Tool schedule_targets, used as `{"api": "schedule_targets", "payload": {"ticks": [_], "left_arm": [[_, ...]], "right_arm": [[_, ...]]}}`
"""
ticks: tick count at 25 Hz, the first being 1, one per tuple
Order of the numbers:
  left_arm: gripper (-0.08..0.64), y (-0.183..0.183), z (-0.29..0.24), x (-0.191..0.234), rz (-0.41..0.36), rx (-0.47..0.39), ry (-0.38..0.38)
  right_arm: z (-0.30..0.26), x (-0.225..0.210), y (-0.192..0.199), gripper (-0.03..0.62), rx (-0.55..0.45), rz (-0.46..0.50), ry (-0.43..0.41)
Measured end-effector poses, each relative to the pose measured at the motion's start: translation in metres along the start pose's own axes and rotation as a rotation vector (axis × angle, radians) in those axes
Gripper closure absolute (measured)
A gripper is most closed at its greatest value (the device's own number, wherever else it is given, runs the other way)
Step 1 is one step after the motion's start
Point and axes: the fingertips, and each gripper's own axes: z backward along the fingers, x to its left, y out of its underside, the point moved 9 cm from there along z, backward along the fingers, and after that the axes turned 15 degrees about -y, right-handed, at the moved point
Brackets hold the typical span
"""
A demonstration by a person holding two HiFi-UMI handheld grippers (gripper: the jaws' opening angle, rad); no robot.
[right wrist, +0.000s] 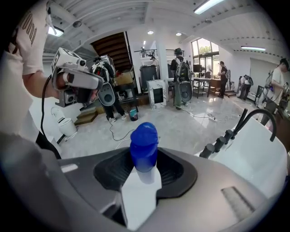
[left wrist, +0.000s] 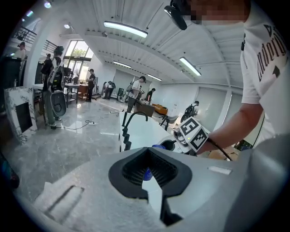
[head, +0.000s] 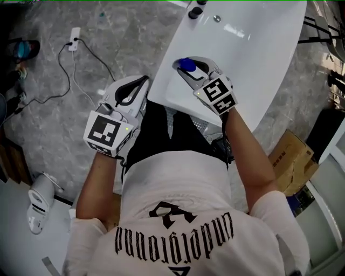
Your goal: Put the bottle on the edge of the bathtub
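My right gripper [head: 190, 69] hangs over the near end of the white bathtub [head: 253, 64], shut on a bottle with a blue cap [head: 187, 65]. In the right gripper view the bottle [right wrist: 144, 147] stands upright between the black pads, its white body running down between them. My left gripper [head: 139, 89] hovers left of the tub, just outside its rim and above the floor. Its jaws stand apart, and the left gripper view shows nothing held in the gap [left wrist: 147, 176]. That view also takes in the tub [left wrist: 145, 131] and the right gripper's marker cube [left wrist: 194, 133].
A black faucet [head: 197, 9] with knobs sits at the tub's far end. A power strip and cable [head: 74, 39] lie on the marble floor to the left, with a white appliance [head: 38, 202] lower left. A cardboard box [head: 291, 159] stands right of the tub. People stand in the background.
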Motion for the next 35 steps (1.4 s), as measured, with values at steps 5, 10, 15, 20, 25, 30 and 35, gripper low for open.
{"api": "schedule_targets", "payload": {"ticks": [5,10,15,20,25,30,35], "left_arm": [[0.552,0.022,-0.027,0.001,-0.028,0.057,0.039],[0.552,0.058,-0.059,0.016,-0.018,0.115,0.058],[0.552,0.071,-0.086,0.007,-0.016,0.166,0.069],[0.552,0.077,-0.097,0.003,-0.005,0.193,0.072],[0.552,0.082,-0.102,0.002,0.015,0.206,0.075],[0.552,0.087,-0.101,0.003,0.03,0.22,0.067],[0.552,0.09,-0.1,0.006,0.036,0.223,0.06]], "right_arm": [[-0.018,-0.011,0.021,0.439,0.047,-0.015,-0.003],[-0.054,-0.025,0.04,0.439,0.085,-0.032,-0.009],[-0.062,-0.033,0.051,0.439,0.116,-0.027,-0.013],[-0.067,-0.039,0.06,0.439,0.141,-0.034,-0.001],[-0.07,-0.045,0.063,0.439,0.141,-0.021,0.001],[-0.072,-0.045,0.061,0.437,0.146,-0.014,-0.011],[-0.073,-0.04,0.062,0.436,0.156,-0.011,-0.028]]}}
